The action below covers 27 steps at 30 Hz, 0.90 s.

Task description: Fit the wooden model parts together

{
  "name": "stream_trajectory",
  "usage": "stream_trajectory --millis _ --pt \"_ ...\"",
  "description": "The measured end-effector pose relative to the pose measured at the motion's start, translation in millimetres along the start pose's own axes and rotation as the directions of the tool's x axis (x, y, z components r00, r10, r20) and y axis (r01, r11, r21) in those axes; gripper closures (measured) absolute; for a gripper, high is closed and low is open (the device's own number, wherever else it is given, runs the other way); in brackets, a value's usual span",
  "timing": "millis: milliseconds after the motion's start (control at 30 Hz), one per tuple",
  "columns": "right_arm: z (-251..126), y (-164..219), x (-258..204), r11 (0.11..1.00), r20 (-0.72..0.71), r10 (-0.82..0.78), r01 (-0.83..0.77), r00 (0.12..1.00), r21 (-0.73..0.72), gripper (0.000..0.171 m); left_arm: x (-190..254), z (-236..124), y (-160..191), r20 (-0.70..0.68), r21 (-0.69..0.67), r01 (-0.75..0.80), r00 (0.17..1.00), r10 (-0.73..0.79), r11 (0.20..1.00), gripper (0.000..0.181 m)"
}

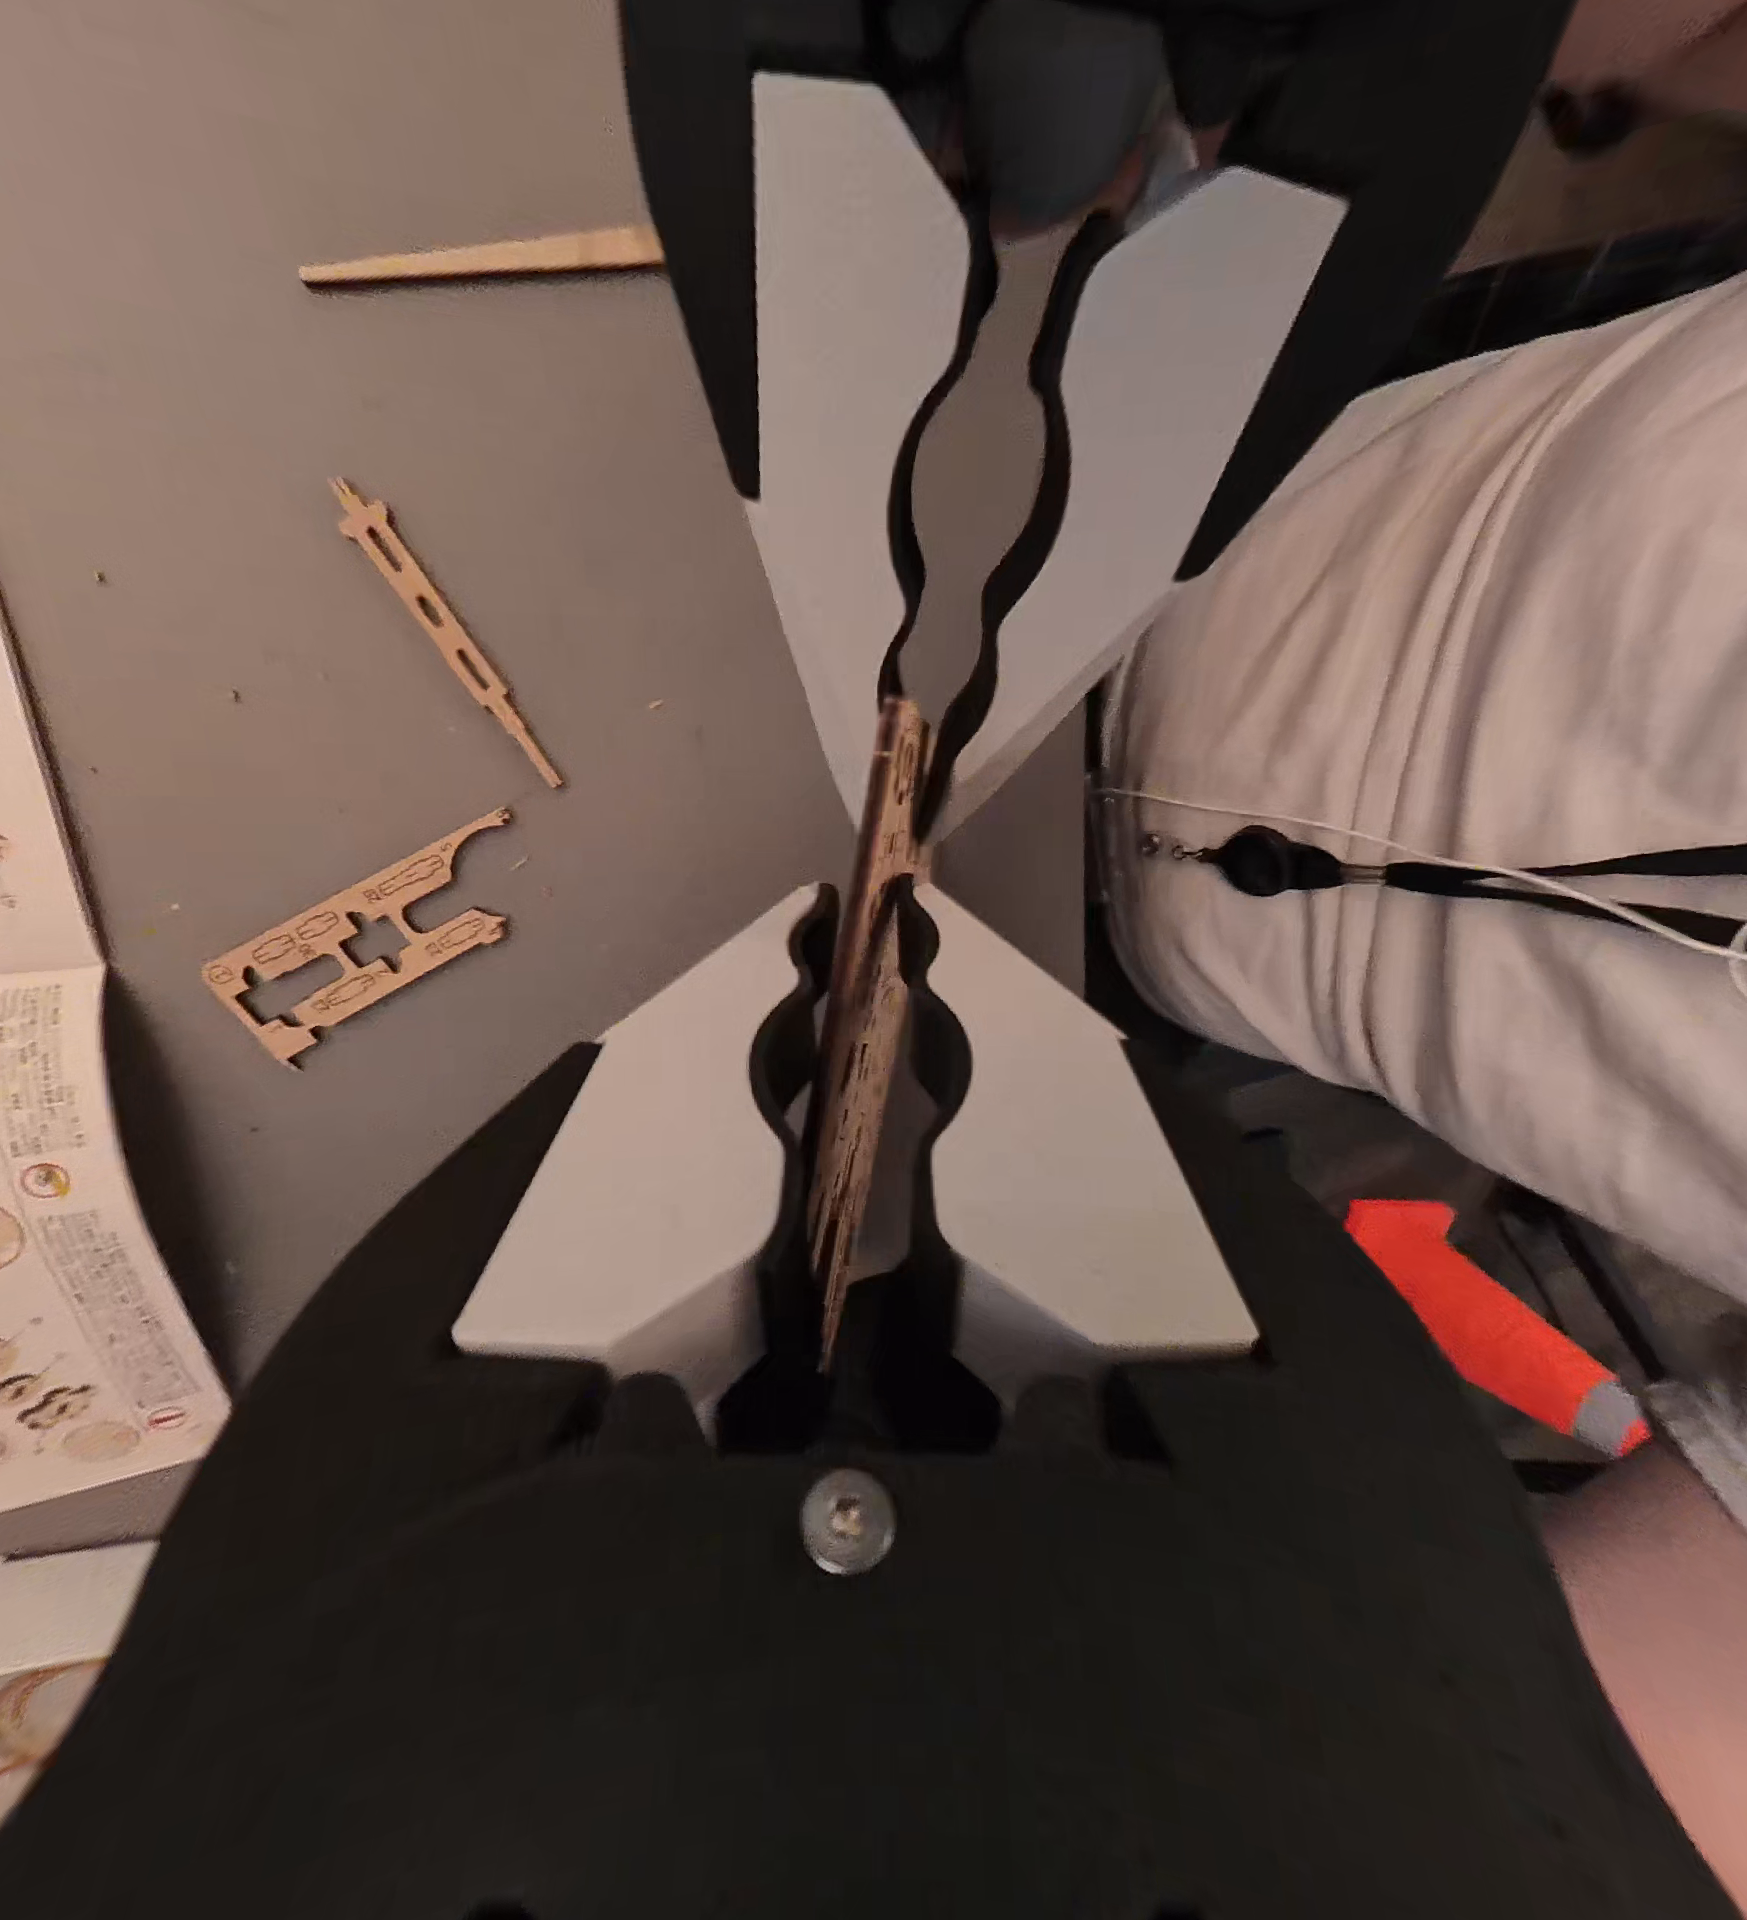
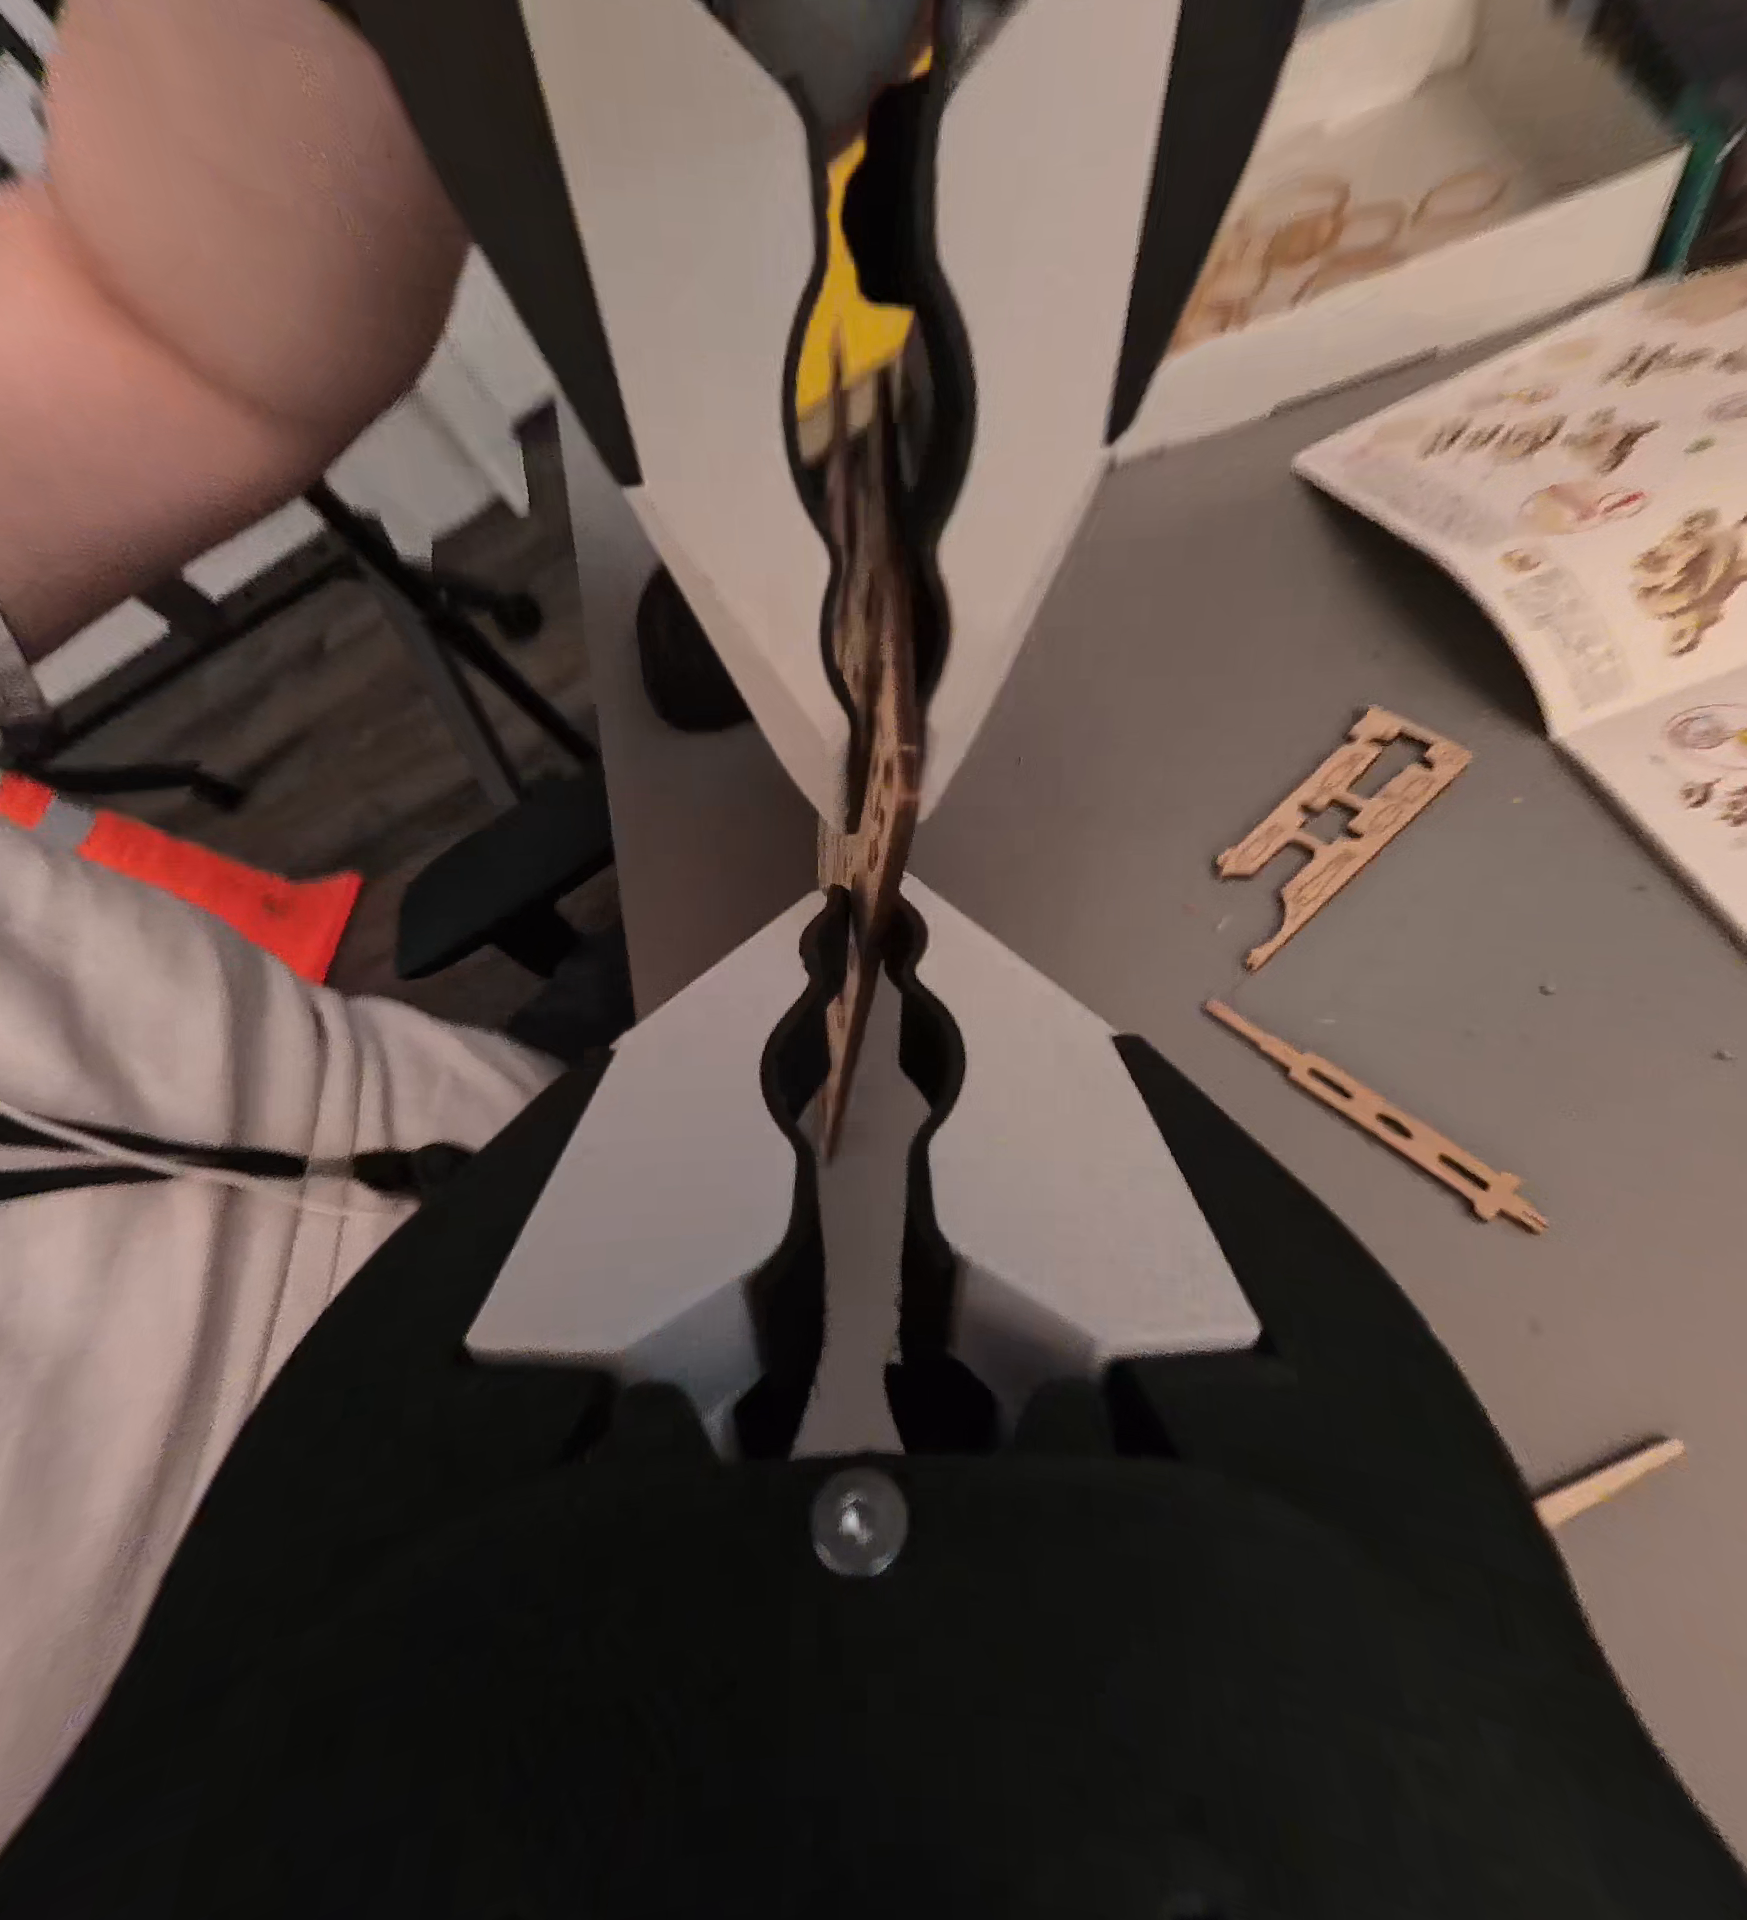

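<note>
A thin laser-cut wooden sheet [image 1: 864, 1091] is held edge-on between both grippers, above the grey table [image 1: 173, 416]. My left gripper [image 1: 874, 899] is shut on its near end. My right gripper [image 1: 910, 774] faces it from the top of the left wrist view, tip to tip, shut on the sheet's far end. In the right wrist view the right gripper [image 2: 864, 904] clamps the sheet [image 2: 874, 665] and the left gripper [image 2: 874, 790] comes in from above. Loose on the table lie a slotted tapered strip [image 1: 443, 623], a flat piece with cutouts [image 1: 360, 935] and a plain tapered stick [image 1: 484, 260].
An open instruction booklet [image 1: 7, 1143] lies at the table's edge, with a white box of wooden sheets [image 2: 1368, 239] beside it. A person in a light shirt [image 1: 1471, 727] with a black lanyard sits close against the table. An orange object [image 1: 1471, 1320] is below them. Both grippers' tips are close together, under 4 cm apart.
</note>
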State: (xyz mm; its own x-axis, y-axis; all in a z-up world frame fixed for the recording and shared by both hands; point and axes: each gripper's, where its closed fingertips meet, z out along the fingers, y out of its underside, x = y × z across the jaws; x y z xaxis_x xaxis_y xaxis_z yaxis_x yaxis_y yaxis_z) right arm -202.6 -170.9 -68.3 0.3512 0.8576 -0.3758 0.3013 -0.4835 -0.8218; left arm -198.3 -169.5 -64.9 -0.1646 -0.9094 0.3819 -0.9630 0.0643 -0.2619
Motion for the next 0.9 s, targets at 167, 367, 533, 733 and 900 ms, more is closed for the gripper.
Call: stream_trajectory --millis 167,367,533,733,900 --pt "-13 -15 9 0.939 0.028 0.106 -0.109 0.994 0.327 0.165 -2 -8 -13 -0.105 0.136 0.138 0.987 -0.124 0.981 0.180" --pt "-15 -9 18 0.878 0.082 0.174 -0.192 0.981 0.438 0.162 -8 -4 -14 -0.151 0.214 0.257 0.962 -0.228 0.942 0.180" --pt "-17 -8 19 0.858 0.142 0.179 -0.225 0.974 0.461 0.165 -10 -2 -10 -0.156 0.242 0.273 0.958 -0.240 0.931 0.181" --pt "-15 -6 19 0.866 0.192 0.180 -0.248 0.965 0.434 0.158 -13 -4 -8 -0.116 0.269 0.248 0.968 -0.224 0.931 0.180" --pt "-13 -2 25 0.876 0.169 0.189 -0.244 0.967 0.417 0.161 -17 -4 -7 -0.101 0.288 0.242 0.970 -0.222 0.927 0.181"
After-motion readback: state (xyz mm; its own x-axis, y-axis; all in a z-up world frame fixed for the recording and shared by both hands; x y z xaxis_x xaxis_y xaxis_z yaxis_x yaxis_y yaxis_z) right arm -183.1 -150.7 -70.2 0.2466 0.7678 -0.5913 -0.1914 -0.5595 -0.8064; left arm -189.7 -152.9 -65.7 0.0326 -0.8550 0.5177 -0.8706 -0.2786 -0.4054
